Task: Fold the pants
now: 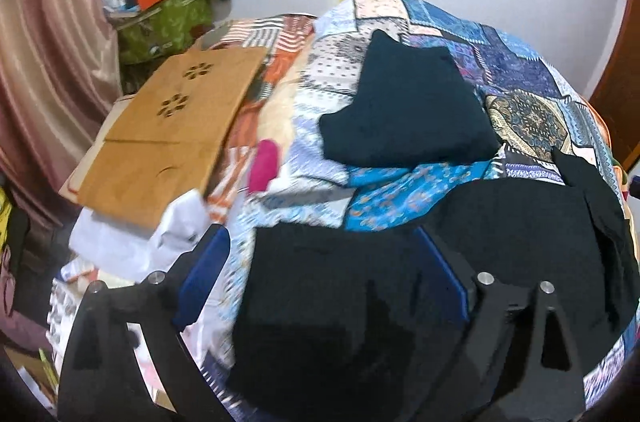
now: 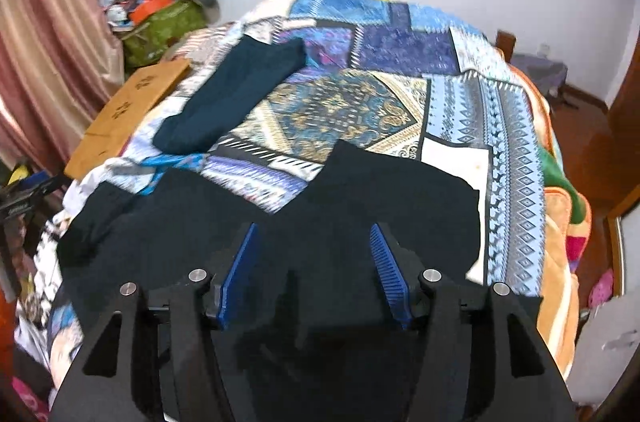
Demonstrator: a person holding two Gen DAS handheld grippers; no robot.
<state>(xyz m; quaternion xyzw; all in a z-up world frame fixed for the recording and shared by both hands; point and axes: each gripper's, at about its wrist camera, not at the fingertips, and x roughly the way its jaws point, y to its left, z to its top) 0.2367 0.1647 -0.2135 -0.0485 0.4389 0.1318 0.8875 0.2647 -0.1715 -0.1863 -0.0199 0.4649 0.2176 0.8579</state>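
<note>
Black pants point(image 1: 520, 234) lie spread across the near edge of a bed with a patchwork cover point(image 1: 520, 74). They also show in the right wrist view point(image 2: 400, 198). My left gripper point(image 1: 320, 234) is open, its blue pads point(image 1: 208, 270) wide apart over the left part of the pants. My right gripper point(image 2: 314, 226) is open, its blue pads point(image 2: 386, 262) either side of the black cloth. A folded dark teal garment point(image 1: 408, 110) lies farther back on the bed, also in the right wrist view point(image 2: 232, 98).
A wooden lap desk point(image 1: 172, 126) lies on the bed's left side, with a pink item point(image 1: 264, 162) beside it. A green bag full of clutter point(image 1: 168, 18) stands by the pink curtain point(image 1: 44, 54). White cloth point(image 1: 132, 242) is heaped at the near left. Wooden floor point(image 2: 580, 142) lies right of the bed.
</note>
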